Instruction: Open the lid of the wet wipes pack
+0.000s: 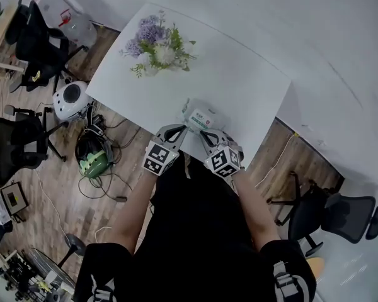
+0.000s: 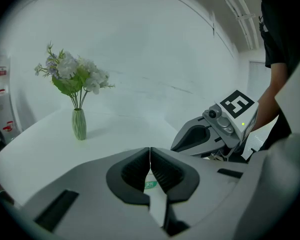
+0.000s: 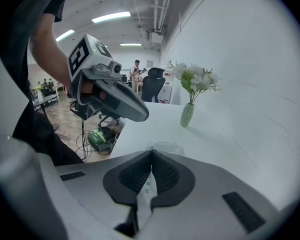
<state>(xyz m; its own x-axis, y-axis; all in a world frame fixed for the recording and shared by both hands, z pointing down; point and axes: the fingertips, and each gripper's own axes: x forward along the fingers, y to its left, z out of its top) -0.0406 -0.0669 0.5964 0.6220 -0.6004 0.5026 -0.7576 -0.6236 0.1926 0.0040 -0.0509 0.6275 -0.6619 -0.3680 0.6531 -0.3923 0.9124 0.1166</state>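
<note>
The wet wipes pack (image 1: 202, 116), white with green print, lies near the front edge of the white table (image 1: 239, 80). My left gripper (image 1: 177, 129) is shut just at the pack's left front corner. My right gripper (image 1: 206, 134) is shut beside it, at the pack's front edge. In the left gripper view the jaws (image 2: 150, 149) meet with nothing clamped, and a green-labelled bit of the pack (image 2: 150, 185) shows below them. The right gripper view shows its jaws (image 3: 151, 152) closed over the pack (image 3: 166, 147); the lid is hidden there.
A green vase of flowers (image 1: 156, 46) stands at the table's far side. Black office chairs (image 1: 16, 146), a helmet (image 1: 93, 162) and cables lie on the wooden floor to the left. Another chair (image 1: 340, 216) stands at the right.
</note>
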